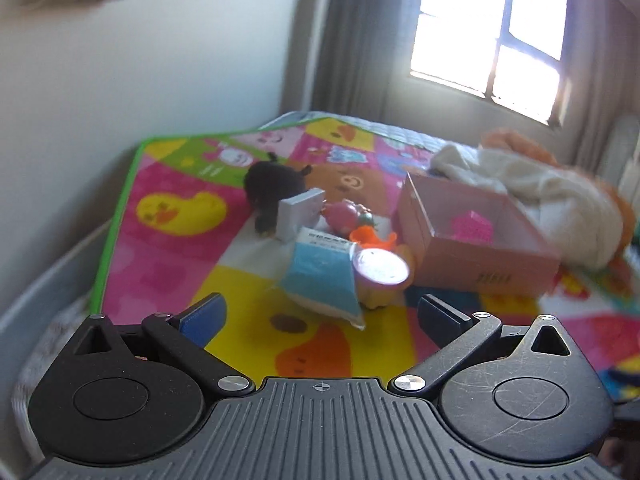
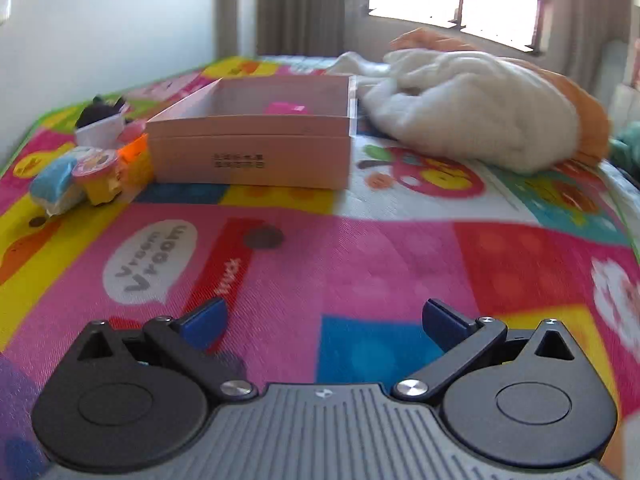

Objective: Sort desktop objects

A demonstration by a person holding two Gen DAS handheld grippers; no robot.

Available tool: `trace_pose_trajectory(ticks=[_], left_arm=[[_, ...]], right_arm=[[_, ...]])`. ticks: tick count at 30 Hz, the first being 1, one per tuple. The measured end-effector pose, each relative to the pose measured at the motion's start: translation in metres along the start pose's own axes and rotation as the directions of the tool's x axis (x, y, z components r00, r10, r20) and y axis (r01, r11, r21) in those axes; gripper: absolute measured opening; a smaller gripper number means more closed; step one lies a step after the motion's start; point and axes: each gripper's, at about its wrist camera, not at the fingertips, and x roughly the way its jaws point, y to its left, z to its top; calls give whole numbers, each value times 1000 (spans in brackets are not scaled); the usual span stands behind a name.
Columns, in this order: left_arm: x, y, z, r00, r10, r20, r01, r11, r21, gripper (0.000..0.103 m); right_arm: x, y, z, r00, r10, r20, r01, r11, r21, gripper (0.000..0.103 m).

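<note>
A pink cardboard box [image 1: 476,240] stands open on the colourful play mat, with a bright pink item [image 1: 472,226] inside; it also shows in the right wrist view [image 2: 256,148]. Left of it lies a cluster: a blue-and-white packet [image 1: 322,280], a yellow cup with a foil lid [image 1: 382,276], an orange toy [image 1: 370,238], a pink toy [image 1: 344,216], a white block [image 1: 300,218] and a black plush [image 1: 274,188]. My left gripper [image 1: 320,316] is open and empty, just short of the packet. My right gripper [image 2: 324,318] is open and empty, low over the mat, well short of the box.
A white and orange blanket [image 2: 480,108] is heaped right of the box. A wall [image 1: 120,100] runs along the mat's left edge. A window [image 1: 492,28] and curtain are behind. The cluster also shows at far left in the right wrist view [image 2: 88,164].
</note>
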Motion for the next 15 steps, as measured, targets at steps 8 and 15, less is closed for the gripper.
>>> trace_pose_trajectory(ticks=[8,15], left_arm=[[55,23,-43,999,37,-35,-36,999,11,103],[65,20,-47,993,71,-92,-68,997,40,103]], right_arm=[[7,25,-7,995,-89,53,94,991,-94,103],[14,27,-8,994,-98,51,102,991,-90,103]])
